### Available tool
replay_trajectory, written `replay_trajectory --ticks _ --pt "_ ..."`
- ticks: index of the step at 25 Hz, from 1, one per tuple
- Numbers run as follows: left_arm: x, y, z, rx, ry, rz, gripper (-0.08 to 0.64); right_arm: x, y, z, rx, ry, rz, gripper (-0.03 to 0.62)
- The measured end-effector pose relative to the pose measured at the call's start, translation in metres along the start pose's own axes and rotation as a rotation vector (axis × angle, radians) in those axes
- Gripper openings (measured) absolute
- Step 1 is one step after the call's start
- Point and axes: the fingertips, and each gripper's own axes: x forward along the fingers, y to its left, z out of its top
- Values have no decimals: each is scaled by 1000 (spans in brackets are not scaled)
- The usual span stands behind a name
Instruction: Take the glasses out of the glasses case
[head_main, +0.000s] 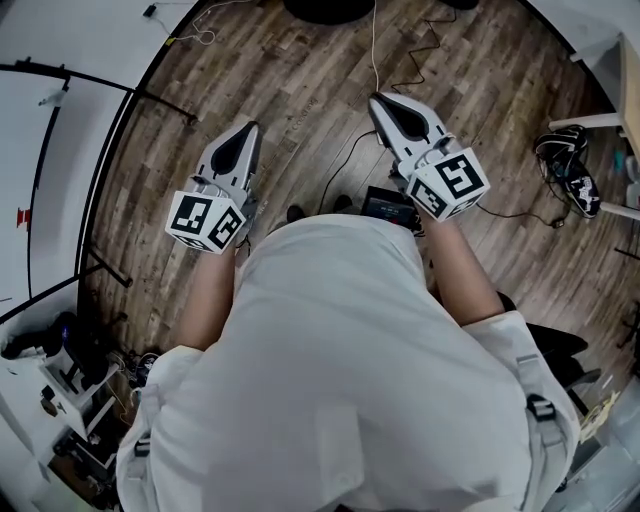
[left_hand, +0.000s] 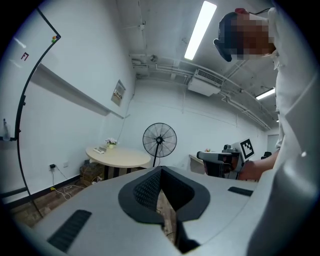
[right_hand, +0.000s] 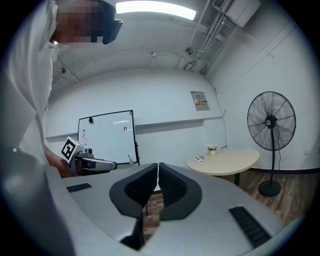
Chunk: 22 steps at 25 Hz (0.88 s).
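Note:
No glasses case and no glasses show in any view. In the head view I stand over a wooden floor with both grippers held out in front of a white shirt. My left gripper (head_main: 248, 130) points forward, its jaws shut on nothing. My right gripper (head_main: 380, 100) points the same way, also shut and empty. In the left gripper view the black pads (left_hand: 150, 189) meet at the tip, with only floor behind them. The right gripper view shows its pads (right_hand: 172, 186) closed to a thin slit.
A round beige table (left_hand: 120, 157) with a small flower pot and small items stands by the wall, a pedestal fan (left_hand: 159, 141) beside it. A whiteboard (right_hand: 107, 137) hangs on the wall. Cables, a black device (head_main: 390, 207) and shoes (head_main: 570, 170) lie on the floor.

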Motion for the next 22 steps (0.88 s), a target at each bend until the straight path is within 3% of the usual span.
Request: replay_trajectory --ticks 9,15,22 --pt "15 -28 -30 -58 44 19 11 -34 -40 -34 70 24 -33 26" --pt "12 -7 -38 -80 37 47 12 -31 -52 -51 112 28 -78 26" --pt "54 25 -36 -76 38 1 11 -5 -87 -53 98 66 -123 26"
